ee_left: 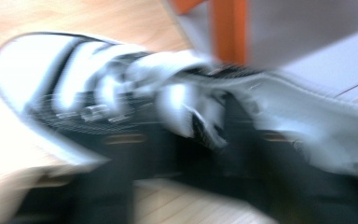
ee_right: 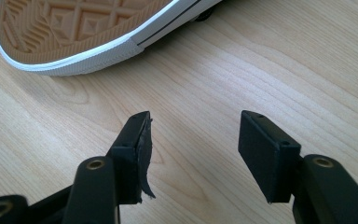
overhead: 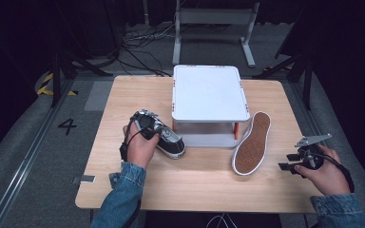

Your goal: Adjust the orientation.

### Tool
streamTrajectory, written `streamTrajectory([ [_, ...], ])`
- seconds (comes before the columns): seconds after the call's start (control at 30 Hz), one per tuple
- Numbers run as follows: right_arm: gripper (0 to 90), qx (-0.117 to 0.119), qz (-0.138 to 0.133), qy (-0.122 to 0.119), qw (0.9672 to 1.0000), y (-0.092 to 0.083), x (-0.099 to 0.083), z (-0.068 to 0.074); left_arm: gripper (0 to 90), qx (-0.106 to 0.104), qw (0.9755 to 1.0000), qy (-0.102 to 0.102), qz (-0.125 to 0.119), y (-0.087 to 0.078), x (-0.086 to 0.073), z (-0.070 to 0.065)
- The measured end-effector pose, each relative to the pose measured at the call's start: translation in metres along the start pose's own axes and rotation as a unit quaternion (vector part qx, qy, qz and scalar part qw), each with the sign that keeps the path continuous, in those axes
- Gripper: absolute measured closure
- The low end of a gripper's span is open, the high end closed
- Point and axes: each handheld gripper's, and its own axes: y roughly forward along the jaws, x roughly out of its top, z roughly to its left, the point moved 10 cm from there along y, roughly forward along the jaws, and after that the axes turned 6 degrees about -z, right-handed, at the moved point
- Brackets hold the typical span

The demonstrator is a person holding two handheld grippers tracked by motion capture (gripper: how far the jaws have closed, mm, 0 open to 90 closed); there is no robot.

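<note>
The left tool (overhead: 148,127) is at the upright black sneaker (overhead: 170,141) on the counter (overhead: 195,185), just beside the white two-tier stand (overhead: 209,92); motion blur leaves it impossible to tell whether its jaws are clenched. The right tool (ee_right: 193,140) hangs released and empty near the sole-up sneaker (overhead: 252,143). Probable step: moving the first sneaker; the stand's top carries nothing, and next comes a secure grasp.

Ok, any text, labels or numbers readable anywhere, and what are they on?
"4": dark numeral on the grey floor left of the table.
Left shoe: blurred in the left gripper view, nothing readable.
Right shoe sole: tread pattern, no legible words.
Rack: no text seen.
</note>
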Motion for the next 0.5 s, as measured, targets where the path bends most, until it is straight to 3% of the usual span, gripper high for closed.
streamTrajectory([
  [0.07,45.7,0.003,0.002,-0.001,1.0,0.001,0.0,0.001,82.6,-0.02,0.9997,-0.008,0.01,-0.006,-0.005,0.0],
  [0.13,45.6,0.004,0.001,-0.004,1.0,0.003,0.002,0.001,84.5,-0.025,0.9995,-0.009,0.018,-0.009,-0.01,-0.002],
  [0.2,45.7,0.007,0.002,-0.006,1.0,0.006,0.005,0.003,85.7,-0.008,0.9996,0.01,0.025,-0.015,-0.012,-0.001],
  [0.3,45.6,0.013,0.001,-0.017,0.9998,0.009,0.01,0.006,85.9,0.002,0.9987,0.025,0.044,-0.029,-0.017,0.002],
  [0.5,45.6,0.017,0.004,-0.023,0.9996,0.015,0.016,0.006,86.1,-0.015,0.9961,0.032,0.081,-0.059,-0.039,0.0],
])
